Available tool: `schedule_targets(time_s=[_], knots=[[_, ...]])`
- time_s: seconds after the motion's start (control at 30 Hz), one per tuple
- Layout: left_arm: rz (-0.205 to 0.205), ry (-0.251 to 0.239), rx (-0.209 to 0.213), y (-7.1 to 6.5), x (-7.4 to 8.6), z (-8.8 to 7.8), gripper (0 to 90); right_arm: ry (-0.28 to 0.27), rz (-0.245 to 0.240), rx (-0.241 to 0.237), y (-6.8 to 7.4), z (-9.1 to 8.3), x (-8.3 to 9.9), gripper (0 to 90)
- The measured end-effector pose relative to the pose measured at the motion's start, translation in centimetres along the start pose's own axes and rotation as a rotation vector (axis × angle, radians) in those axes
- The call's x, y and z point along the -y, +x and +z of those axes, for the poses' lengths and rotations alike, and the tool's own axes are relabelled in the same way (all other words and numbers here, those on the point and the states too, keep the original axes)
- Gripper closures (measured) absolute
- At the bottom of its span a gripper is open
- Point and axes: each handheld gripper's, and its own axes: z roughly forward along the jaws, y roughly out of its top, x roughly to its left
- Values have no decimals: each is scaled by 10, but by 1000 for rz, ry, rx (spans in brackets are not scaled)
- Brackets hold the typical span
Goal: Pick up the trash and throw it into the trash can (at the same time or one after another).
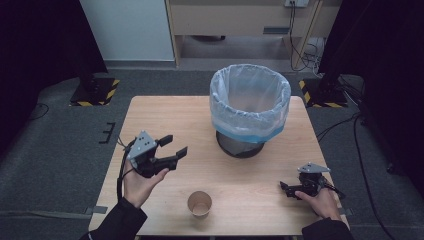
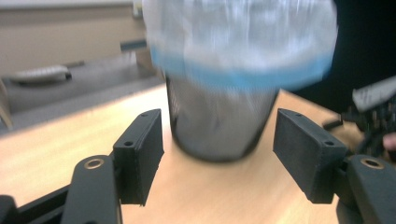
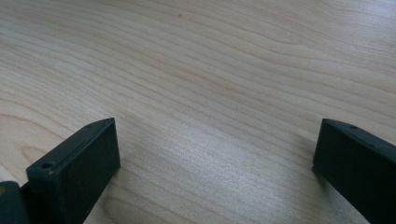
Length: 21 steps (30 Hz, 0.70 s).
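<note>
Left claw (image 1: 172, 144) is hovering spread and empty left of the lined bin (image 1: 249, 107); right claw (image 1: 286, 189) is resting spread on the desk (image 1: 165, 112), right of the paper cup (image 1: 199, 203)

You are working at a light wooden rectangular table (image 1: 165, 112). On it stand 2 things: a black mesh waste bin lined with a clear plastic bag (image 1: 250, 107) towards the far edge, and a small brown paper cup (image 1: 199, 203), upright and open-mouthed, near your edge, well apart from the bin.

Pale wood and black metal showing

A brown paper cup (image 1: 199, 204) is sitting on the light-grained table (image 1: 165, 115); the black mesh bin (image 1: 240, 146) is wearing a clear, blue-banded liner (image 1: 250, 97).
</note>
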Motion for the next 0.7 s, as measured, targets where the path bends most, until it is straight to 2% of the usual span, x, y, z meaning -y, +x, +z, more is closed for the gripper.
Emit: schedule_targets(time_s=[0.2, 0.27, 0.33, 0.53, 0.7], knots=[[-22, 46, -10, 0, 37, -3, 305, 0, 0, 0, 0, 0, 0, 7], [-30, 90, -1, 1, 47, -3, 302, 0, 0, 0, 0, 0, 0, 8], [-56, 100, 5, 0, 55, -3, 298, 0, 0, 0, 0, 0, 0, 7], [-72, 144, 58, -9, 66, 2, 298, -2, -8, -7, 0, 0, 0, 7], [-69, 196, 136, -18, 74, 11, 342, -2, -9, -8, 0, 0, 0, 7]])
